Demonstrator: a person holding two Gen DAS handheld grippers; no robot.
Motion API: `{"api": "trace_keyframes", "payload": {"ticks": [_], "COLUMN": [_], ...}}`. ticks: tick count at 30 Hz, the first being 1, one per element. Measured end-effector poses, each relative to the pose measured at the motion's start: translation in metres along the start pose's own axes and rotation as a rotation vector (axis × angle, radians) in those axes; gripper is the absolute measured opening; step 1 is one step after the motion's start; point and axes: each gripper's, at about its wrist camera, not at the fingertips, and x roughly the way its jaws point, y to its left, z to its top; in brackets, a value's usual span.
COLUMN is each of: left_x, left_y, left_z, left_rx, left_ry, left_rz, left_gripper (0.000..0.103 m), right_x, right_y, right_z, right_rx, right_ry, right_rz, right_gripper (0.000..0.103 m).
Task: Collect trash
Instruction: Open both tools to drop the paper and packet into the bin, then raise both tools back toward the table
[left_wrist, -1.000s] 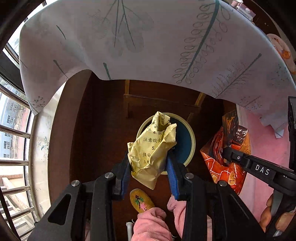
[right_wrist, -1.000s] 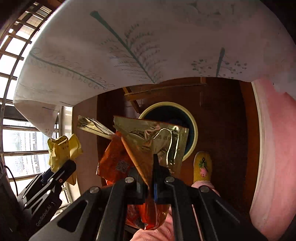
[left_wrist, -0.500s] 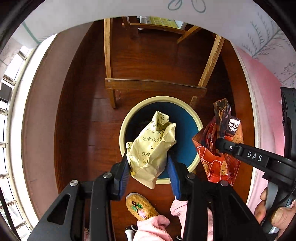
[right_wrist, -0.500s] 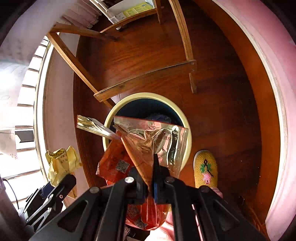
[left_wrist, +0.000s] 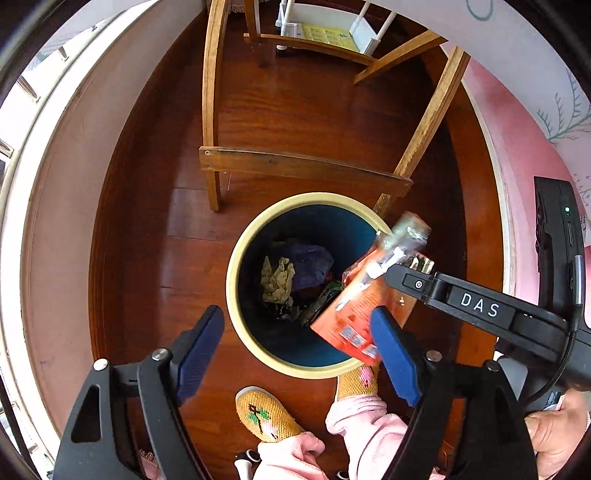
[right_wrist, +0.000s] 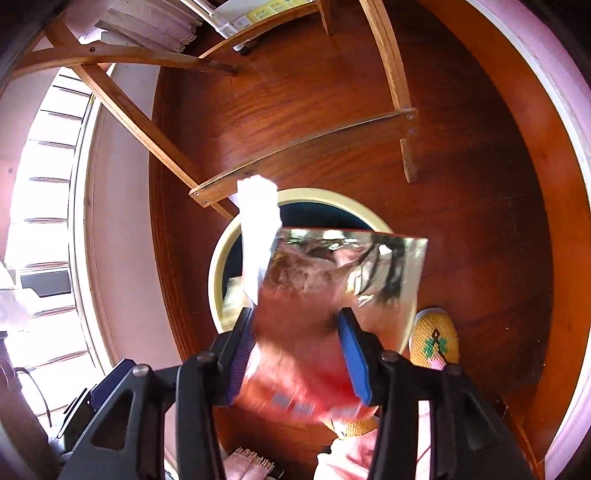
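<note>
Two grippers hang over a dark wooden floor (left_wrist: 147, 258), and the biggest thing on it is the wooden chair frame (left_wrist: 303, 166), its legs and crossbar standing just behind a round trash bin (left_wrist: 236, 317) with a cream rim and a blue inside. Down in the bin lie a crumpled yellow wrapper (left_wrist: 277, 280), some dark purple plastic (left_wrist: 310, 266) and other scraps too dim to name.

Over the bin's right rim hangs an orange snack bag (left_wrist: 354, 314) with a shiny foil lining (its picture in the right wrist view is blurred). It sits between the blue pads of the right gripper (right_wrist: 295, 325), whose fingers stand somewhat apart; whether they press the bag I cannot tell.

Nothing is between the fingers of the left gripper (left_wrist: 295, 325), which are spread wide above the near rim of the bin.

Smallest are the person's yellow knitted slippers (left_wrist: 269, 413), one on the floor just before the bin, the other touching its rim, with pink trouser cuffs (left_wrist: 362, 413) above.
</note>
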Motion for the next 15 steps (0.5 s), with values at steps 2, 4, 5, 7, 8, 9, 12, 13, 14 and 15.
{"api": "trace_keyframes", "payload": {"ticks": [2, 4, 5, 7, 8, 9, 12, 13, 14, 15], "left_x": [-0.002, -0.006, -0.009, -0.019, -0.023, -0.029, -0.051, -0.060, -0.069, -0.080], "left_y": [0.002, 0.006, 0.006, 0.008, 0.011, 0.013, 0.019, 0.020, 0.021, 0.022], "left_z": [-0.001, -0.004, -0.004, -0.006, -0.007, -0.008, -0.012, -0.013, -0.014, -0.014], "left_rx": [-0.006, -0.012, -0.017, -0.025, -0.030, -0.036, -0.050, -0.052, -0.052, -0.049], "left_ry": [-0.002, -0.003, -0.006, -0.015, -0.022, -0.031, -0.051, -0.058, -0.065, -0.074], "left_rz": [0.015, 0.029, 0.038, 0.050, 0.055, 0.060, 0.073, 0.077, 0.080, 0.083], "left_gripper": [0.086, 0.086, 0.086, 0.086, 0.086, 0.086, 0.087, 0.087, 0.087, 0.087], "right_x": [0.001, 0.001, 0.001, -0.001, -0.004, -0.007, -0.020, -0.026, -0.033, -0.040], "right_y": [0.002, 0.003, 0.004, 0.005, 0.005, 0.006, 0.007, 0.008, 0.009, 0.010], "right_z": [-0.001, -0.001, -0.002, -0.003, -0.005, -0.007, -0.014, -0.017, -0.020, -0.023], "right_rx": [-0.008, -0.011, -0.012, -0.020, -0.027, -0.035, -0.046, -0.046, -0.047, -0.047], "right_ry": [0.001, 0.005, 0.008, 0.009, 0.008, 0.008, 0.010, 0.009, 0.008, 0.006], "right_rz": [-0.003, -0.008, -0.008, -0.007, -0.007, -0.009, -0.012, -0.011, -0.009, -0.008], "right_gripper": [0.046, 0.046, 0.046, 0.046, 0.046, 0.046, 0.046, 0.046, 0.046, 0.046]}}
